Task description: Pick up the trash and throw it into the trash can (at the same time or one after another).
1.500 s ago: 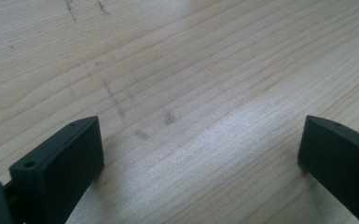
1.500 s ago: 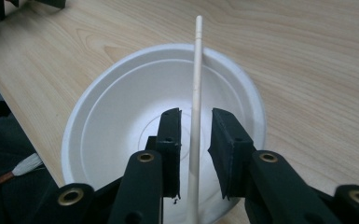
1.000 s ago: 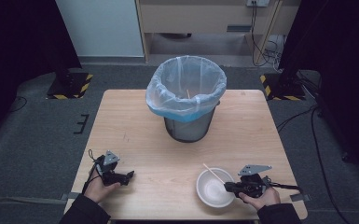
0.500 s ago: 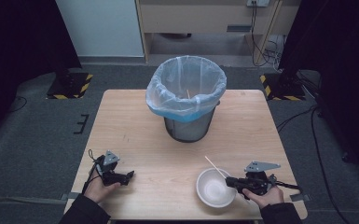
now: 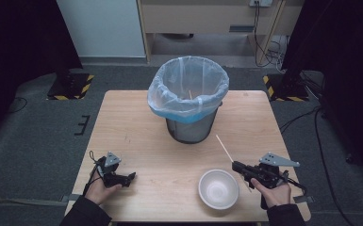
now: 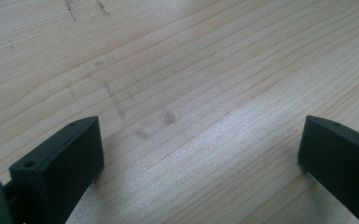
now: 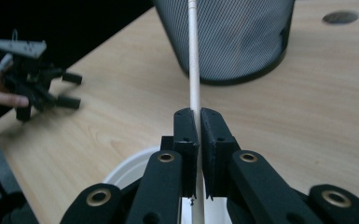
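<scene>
Between the closed jaws of the right gripper (image 7: 195, 122): thin pale wooden stick (image 7: 193, 60), pinched low, pointing ahead at the black mesh bin with the blue-rimmed plastic liner (image 5: 188, 101). White round bowl (image 5: 218, 188) sits just under the jaws. Left gripper (image 6: 200, 154) spread wide, holding nothing, on the wooden table (image 6: 177, 70). Risk: narrow pinch, stick could pivot or slip and miss the bin

**What the frames cut off and hide**

In the right gripper view the stick (image 7: 194, 56) runs off the top edge, its far tip out of sight, and the mesh bin (image 7: 233, 37) is cropped at the top too. The bowl (image 7: 130, 170) sits mostly behind the jaws. In the high view, something thin inside the bin liner (image 5: 188, 87) is too small to identify.
</scene>
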The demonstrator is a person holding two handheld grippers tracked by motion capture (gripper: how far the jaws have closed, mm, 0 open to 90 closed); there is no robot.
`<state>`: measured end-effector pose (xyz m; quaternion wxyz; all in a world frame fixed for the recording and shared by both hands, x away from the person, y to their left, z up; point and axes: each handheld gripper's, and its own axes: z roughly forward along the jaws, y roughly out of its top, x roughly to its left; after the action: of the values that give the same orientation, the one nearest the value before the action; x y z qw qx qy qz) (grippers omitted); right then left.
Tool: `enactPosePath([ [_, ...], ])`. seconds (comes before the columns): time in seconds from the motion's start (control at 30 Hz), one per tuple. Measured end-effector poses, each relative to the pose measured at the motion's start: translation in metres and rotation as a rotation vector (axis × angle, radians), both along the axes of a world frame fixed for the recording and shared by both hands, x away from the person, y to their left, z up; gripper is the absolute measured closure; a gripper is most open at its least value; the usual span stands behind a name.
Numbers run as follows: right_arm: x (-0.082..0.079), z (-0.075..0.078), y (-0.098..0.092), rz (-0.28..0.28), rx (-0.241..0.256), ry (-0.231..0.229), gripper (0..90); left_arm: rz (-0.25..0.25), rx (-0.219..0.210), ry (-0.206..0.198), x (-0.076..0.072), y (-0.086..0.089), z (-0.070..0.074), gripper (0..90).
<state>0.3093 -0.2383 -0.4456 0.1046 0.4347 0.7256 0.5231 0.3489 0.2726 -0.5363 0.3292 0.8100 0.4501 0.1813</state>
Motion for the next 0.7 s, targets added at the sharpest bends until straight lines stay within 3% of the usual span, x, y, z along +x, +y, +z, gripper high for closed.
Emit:
enactPosePath([
  [0.37,0.006,0.019,-0.021,-0.112,0.108,-0.122,86.0,-0.001,0.002,0.0,0.0,0.0,0.0,0.0],
  [0.6,0.012,0.033,-0.022,-0.128,0.132,-0.175,85.9,0.0,0.0,0.0,0.0,0.0,0.0,0.0],
  [0.7,0.02,0.047,-0.021,-0.128,0.149,-0.211,86.0,0.0,0.0,0.0,0.0,0.0,0.0,0.0],
])
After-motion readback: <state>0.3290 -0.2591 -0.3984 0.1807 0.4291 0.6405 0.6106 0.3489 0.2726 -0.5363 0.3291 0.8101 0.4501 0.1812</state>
